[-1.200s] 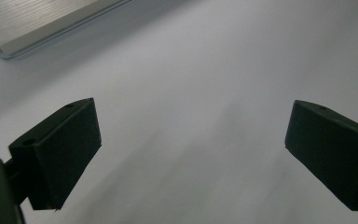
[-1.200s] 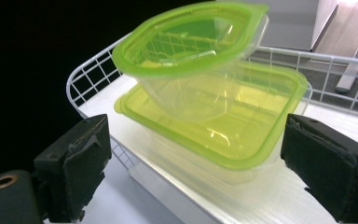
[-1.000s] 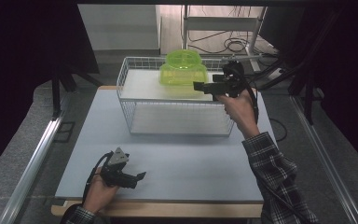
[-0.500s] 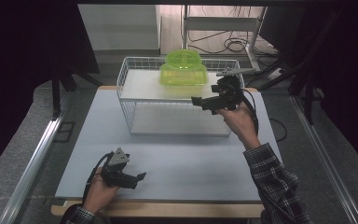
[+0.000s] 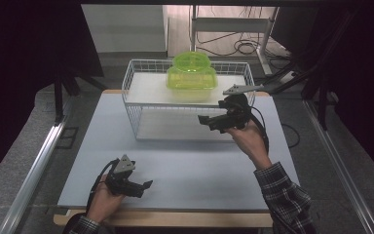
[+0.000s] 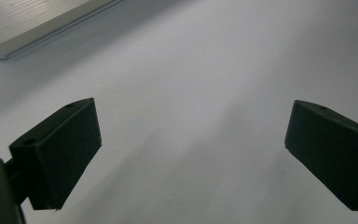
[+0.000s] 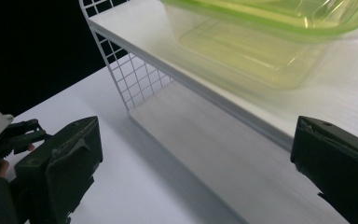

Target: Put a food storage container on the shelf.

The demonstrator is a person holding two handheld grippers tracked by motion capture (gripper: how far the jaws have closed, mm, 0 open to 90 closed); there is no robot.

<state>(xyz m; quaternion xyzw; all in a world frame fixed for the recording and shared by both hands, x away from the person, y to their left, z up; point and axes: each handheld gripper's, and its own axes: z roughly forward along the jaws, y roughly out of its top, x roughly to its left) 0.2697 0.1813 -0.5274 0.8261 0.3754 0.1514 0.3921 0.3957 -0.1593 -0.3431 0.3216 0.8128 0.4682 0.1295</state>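
The right gripper [image 5: 209, 122], held in the person's right hand [image 5: 246, 139], sits right of centre in the high view, raised in front of the white wire rack [image 5: 131, 105] with its jaws pointing toward the left of the frame. In the right gripper view [image 7: 193, 163] the two black jaws stand wide apart at the lower corners with nothing between them. Beyond them runs the rack's front edge [image 7: 121, 74], its upper shelf crossing from upper left to lower right. A translucent green container [image 7: 256, 37] rests on that upper shelf at the top of the frame; in the high view the same green container [image 5: 191, 73] stands at upper centre, on the shelf toward its far side, with a rounded green lid or second piece on top. The gripper is near the container but apart from it. The left gripper [image 5: 143, 187] lies at the lower left of the high view, held low over the pale blue-grey table [image 5: 185, 165] by the left hand [image 5: 102, 202], well apart from the rack. In the left gripper view [image 6: 193, 154] its jaws are likewise spread wide and empty, over bare table surface [image 6: 191, 84], with a metal rail [image 6: 32, 21] at the upper left corner. A plaid sleeve [image 5: 285, 197] covers the right forearm at lower right.
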